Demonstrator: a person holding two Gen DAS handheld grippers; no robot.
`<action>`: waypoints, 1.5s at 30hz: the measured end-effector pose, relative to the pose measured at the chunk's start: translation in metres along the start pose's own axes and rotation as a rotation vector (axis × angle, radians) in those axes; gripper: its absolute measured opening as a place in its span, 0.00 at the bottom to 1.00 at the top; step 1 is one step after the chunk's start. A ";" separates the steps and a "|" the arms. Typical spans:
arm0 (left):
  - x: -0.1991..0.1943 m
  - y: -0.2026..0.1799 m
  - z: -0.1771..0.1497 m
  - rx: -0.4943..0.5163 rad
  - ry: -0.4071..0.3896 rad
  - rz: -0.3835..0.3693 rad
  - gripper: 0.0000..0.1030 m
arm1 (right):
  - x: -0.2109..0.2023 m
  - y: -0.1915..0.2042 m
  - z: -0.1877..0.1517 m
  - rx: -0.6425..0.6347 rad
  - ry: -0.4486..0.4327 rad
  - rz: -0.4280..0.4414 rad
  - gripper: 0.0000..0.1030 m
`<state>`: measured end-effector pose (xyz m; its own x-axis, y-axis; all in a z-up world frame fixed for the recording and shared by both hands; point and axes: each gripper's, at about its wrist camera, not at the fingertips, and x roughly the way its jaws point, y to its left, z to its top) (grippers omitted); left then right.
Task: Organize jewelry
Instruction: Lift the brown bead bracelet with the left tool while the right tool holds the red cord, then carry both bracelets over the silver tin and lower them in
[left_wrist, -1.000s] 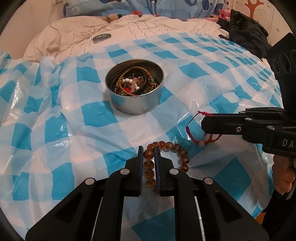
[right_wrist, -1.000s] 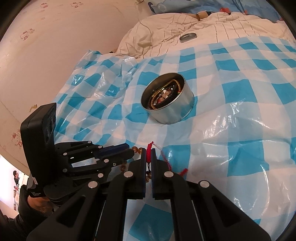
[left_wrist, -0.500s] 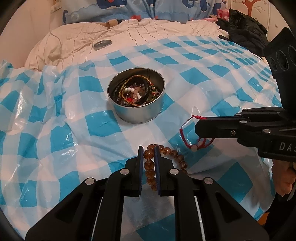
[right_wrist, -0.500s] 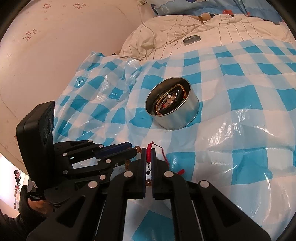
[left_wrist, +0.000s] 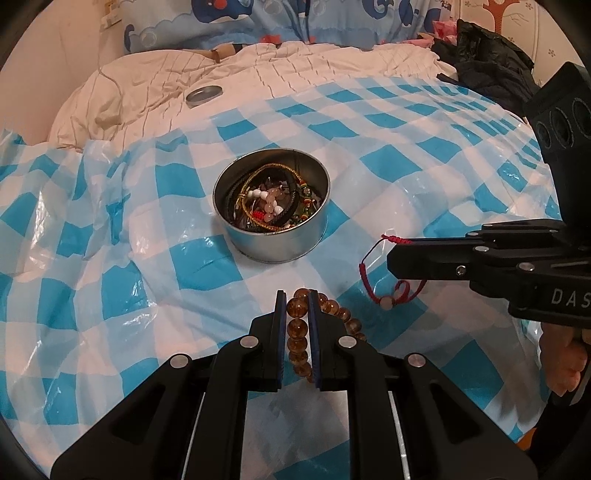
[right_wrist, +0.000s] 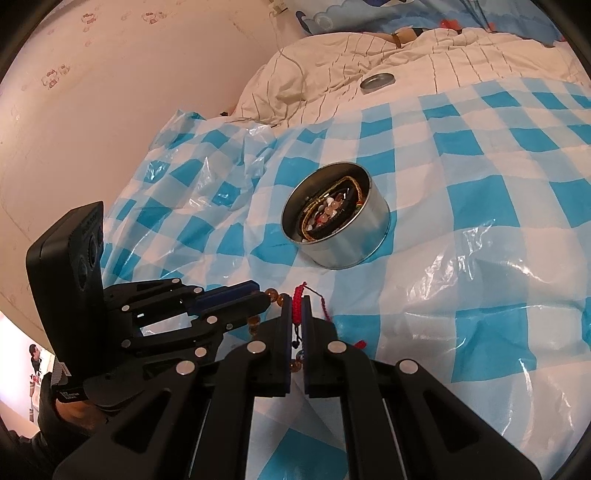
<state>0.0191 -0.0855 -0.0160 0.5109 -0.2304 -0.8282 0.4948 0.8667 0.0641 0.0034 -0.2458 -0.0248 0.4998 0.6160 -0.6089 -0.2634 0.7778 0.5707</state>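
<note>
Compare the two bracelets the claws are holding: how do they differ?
The amber bead bracelet in the left claw is a chain of chunky round beads; the red cord bracelet in the right claw is thin string carrying one pale bead. Both are clamped, short of the tin.

Tin (left_wrist: 271, 236): on the plastic sheet (left_wrist: 110, 288), mid-bed, with jewelry (left_wrist: 269, 206) inside.
Lid (left_wrist: 204, 94): far left of the tin, on the quilt (left_wrist: 295, 74).
Bead bracelet (left_wrist: 297, 325): near side of the tin, between the left gripper (left_wrist: 297, 295) fingers.
Cord bracelet (left_wrist: 384, 273): right of the beads, in the right gripper (right_wrist: 296, 301).
Pillow (left_wrist: 258, 22): far end, behind the quilt.
</note>
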 end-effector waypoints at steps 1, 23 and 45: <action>0.000 0.000 0.001 0.001 -0.001 0.000 0.10 | -0.001 -0.001 0.000 0.002 -0.002 -0.001 0.05; 0.000 -0.009 0.017 0.008 -0.030 -0.008 0.10 | -0.014 -0.009 0.007 0.031 -0.048 -0.001 0.05; -0.009 0.007 0.048 -0.119 -0.119 -0.125 0.10 | -0.041 -0.025 0.015 0.101 -0.131 0.025 0.05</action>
<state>0.0514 -0.0987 0.0184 0.5335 -0.3835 -0.7538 0.4763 0.8727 -0.1069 0.0021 -0.2926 -0.0060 0.5988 0.6087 -0.5205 -0.1963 0.7416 0.6415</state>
